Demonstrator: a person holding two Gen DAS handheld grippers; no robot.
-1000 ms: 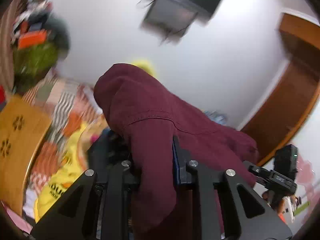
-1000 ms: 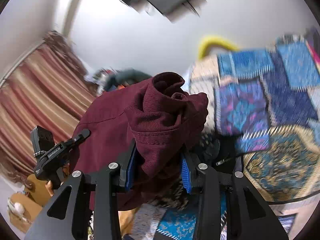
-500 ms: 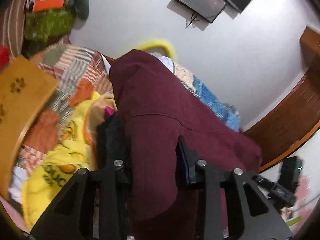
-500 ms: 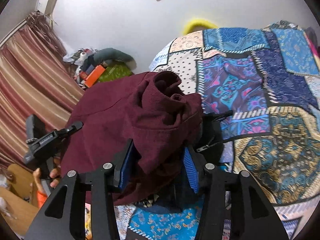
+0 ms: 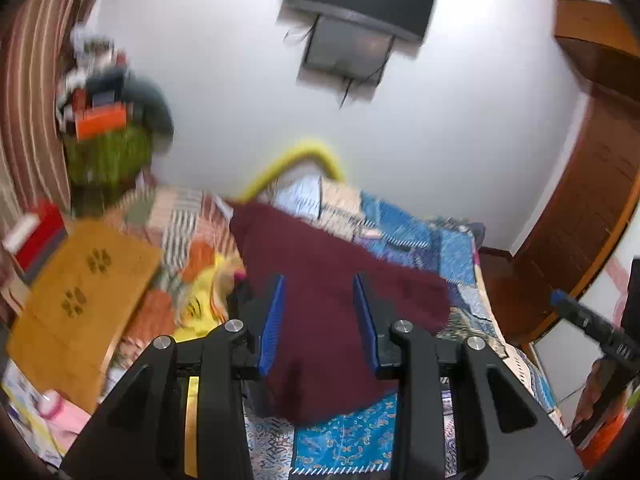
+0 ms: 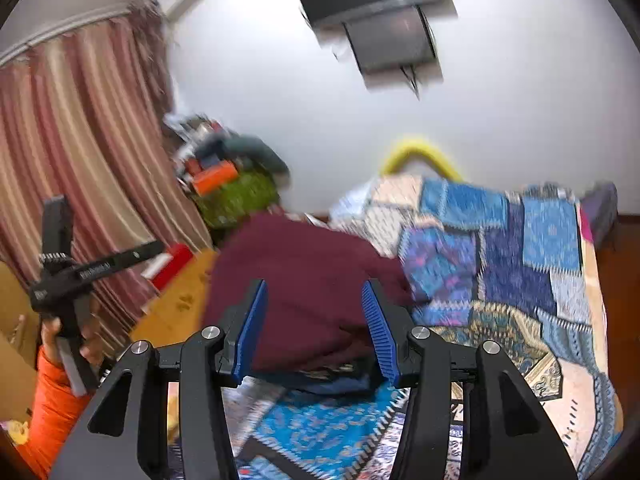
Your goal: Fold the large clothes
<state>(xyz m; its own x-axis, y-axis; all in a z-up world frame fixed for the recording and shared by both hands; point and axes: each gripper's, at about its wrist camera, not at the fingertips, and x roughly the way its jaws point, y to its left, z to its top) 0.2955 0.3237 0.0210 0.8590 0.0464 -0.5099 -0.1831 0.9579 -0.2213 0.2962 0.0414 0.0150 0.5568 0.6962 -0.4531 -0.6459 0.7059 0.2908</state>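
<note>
A large maroon garment (image 5: 340, 248) lies spread over the patchwork bed, on top of darker clothes (image 6: 340, 384). In the left wrist view my left gripper (image 5: 318, 280) is open above its near edge. Its blue pads (image 5: 272, 320) stand apart from the cloth and nothing is pinched. In the right wrist view the same maroon garment (image 6: 312, 256) shows beyond my right gripper (image 6: 315, 286), which is also open, its pads (image 6: 376, 328) bare. The left gripper (image 6: 80, 272) appears again at the left edge, held by a hand with an orange sleeve (image 6: 48, 408). Both views are blurred.
The patchwork bedspread (image 6: 520, 264) runs to the right and front. A yellow garment (image 5: 200, 304) and an orange paw-print mat (image 5: 84, 288) lie left of the maroon one. A cluttered pile (image 5: 108, 128), striped curtain (image 6: 80, 140), wall screen (image 5: 356, 20) and wooden door (image 5: 580, 208) surround the bed.
Both grippers let go of the bunched maroon garment and drew back and up. The garment dropped from between the pads and now lies flat on the bed.
</note>
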